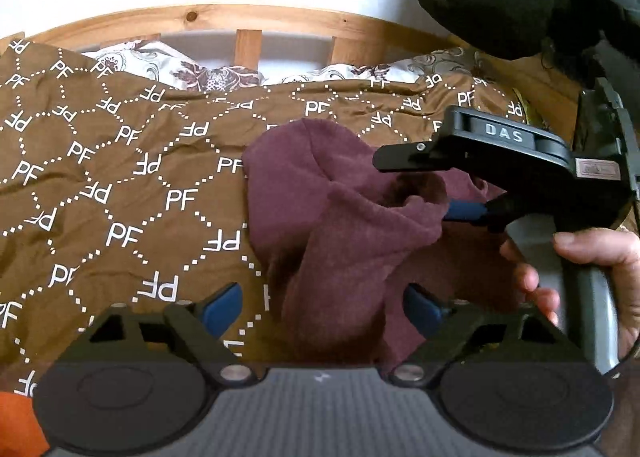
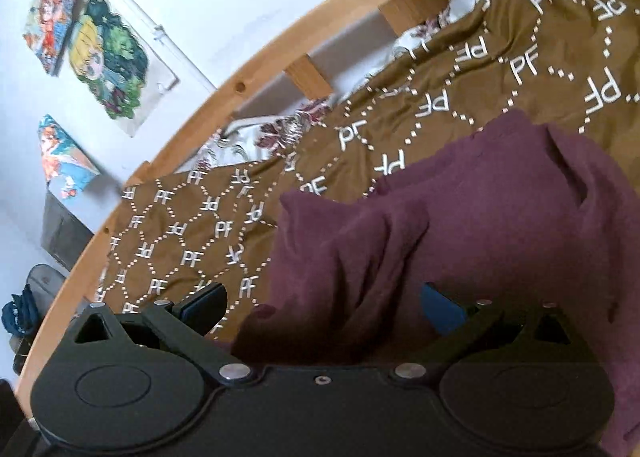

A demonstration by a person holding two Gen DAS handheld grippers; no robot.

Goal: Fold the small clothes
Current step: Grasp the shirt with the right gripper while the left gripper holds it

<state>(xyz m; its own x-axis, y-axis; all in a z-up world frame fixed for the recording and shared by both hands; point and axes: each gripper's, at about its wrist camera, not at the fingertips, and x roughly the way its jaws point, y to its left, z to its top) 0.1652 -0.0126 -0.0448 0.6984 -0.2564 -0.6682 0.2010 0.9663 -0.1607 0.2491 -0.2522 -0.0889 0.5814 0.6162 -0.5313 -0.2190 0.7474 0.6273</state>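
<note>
A maroon knit garment lies bunched on a brown bedspread printed with white "PF" letters, sitting right of centre in the left wrist view and filling the lower right of the right wrist view. In the left wrist view its long axis runs from the bottom edge up toward the centre, with the rounded end pointing to the upper left and one flap lifted to the right. The left gripper hangs over the cloth's lower part with its blue-padded fingers spread wide, and it grips nothing. The right gripper, held in the person's right hand, enters from the right edge; its upper black finger stands clear above the lifted flap while a blue pad goes under the fold, so it seems parted around the cloth edge, though the fabric hides the contact. In its own view the right gripper has its fingers wide apart over the cloth. A wooden bed rail crosses the top, with a floral pillow beneath it.
</note>
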